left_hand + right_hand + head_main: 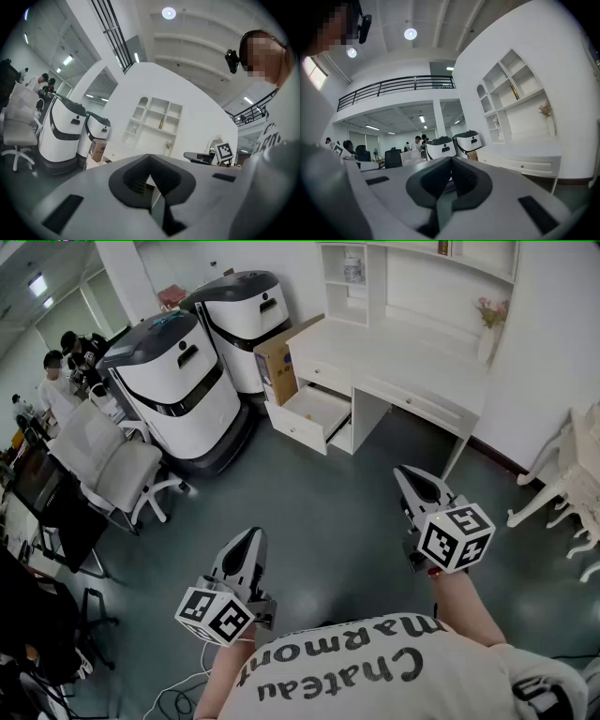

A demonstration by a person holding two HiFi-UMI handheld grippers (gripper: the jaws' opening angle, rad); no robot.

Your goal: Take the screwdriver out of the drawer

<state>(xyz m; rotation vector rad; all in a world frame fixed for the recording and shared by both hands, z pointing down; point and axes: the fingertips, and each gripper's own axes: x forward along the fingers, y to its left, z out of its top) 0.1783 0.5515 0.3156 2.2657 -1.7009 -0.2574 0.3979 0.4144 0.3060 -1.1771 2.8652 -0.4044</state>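
A white desk (403, 362) stands across the room, and its lower left drawer (314, 415) is pulled open. No screwdriver shows in any view; what lies in the drawer is too far away to make out. My left gripper (253, 538) is held low at the left, well short of the desk, its jaws together and empty. My right gripper (413, 476) is held at the right, also shut and empty, pointing toward the desk. In the left gripper view the desk (140, 140) and its shelves show far ahead of the closed left gripper (150, 158). The right gripper (451, 161) is closed in its own view too.
Two large white-and-grey machines (178, 381) (246, 310) stand left of the desk, with a cardboard box (278, 362) between them and the drawer. A white office chair (112, 465) is at the left, an ornate white chair (574, 479) at the right. People (56, 381) sit far left.
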